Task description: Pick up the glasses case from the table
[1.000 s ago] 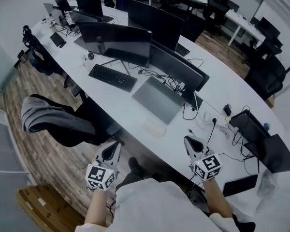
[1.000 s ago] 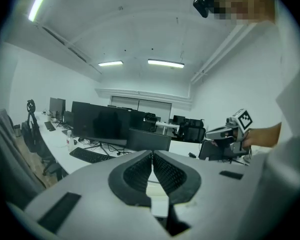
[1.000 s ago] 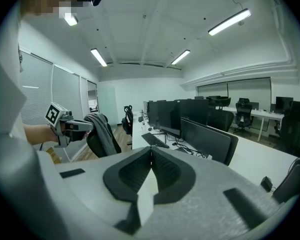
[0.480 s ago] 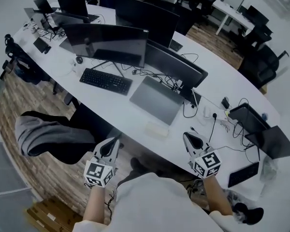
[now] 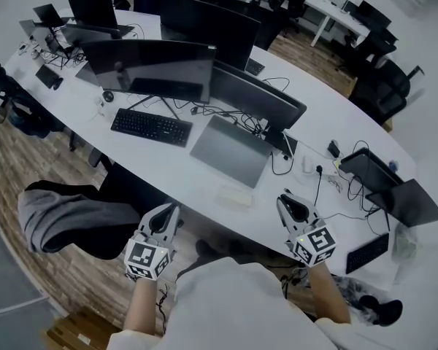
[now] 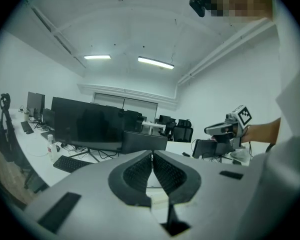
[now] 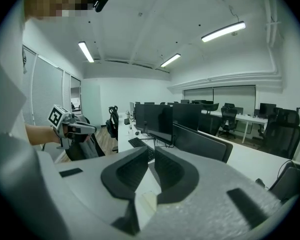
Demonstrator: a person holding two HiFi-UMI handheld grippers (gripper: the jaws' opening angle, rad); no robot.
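The glasses case (image 5: 234, 197), a pale flat oblong, lies near the front edge of the white table (image 5: 204, 181), just in front of a grey laptop (image 5: 230, 152). My left gripper (image 5: 171, 211) hovers off the table edge, left of the case, with its jaws shut and nothing held; its tips (image 6: 152, 155) meet. My right gripper (image 5: 283, 197) hangs over the table right of the case. Its jaws have just been opening and stand a narrow slit apart (image 7: 151, 153), with nothing gripped. Neither gripper touches the case.
Behind the case are dark monitors (image 5: 150, 68), a black keyboard (image 5: 151, 127) and tangled cables (image 5: 317, 184). A second laptop (image 5: 394, 195) and keyboard (image 5: 366, 252) lie at the right. An office chair with a grey garment (image 5: 66, 221) stands left of my left gripper.
Both grippers have edged forward toward the table edge and the case. The head view has shifted, so the desk sits a little further left and up.
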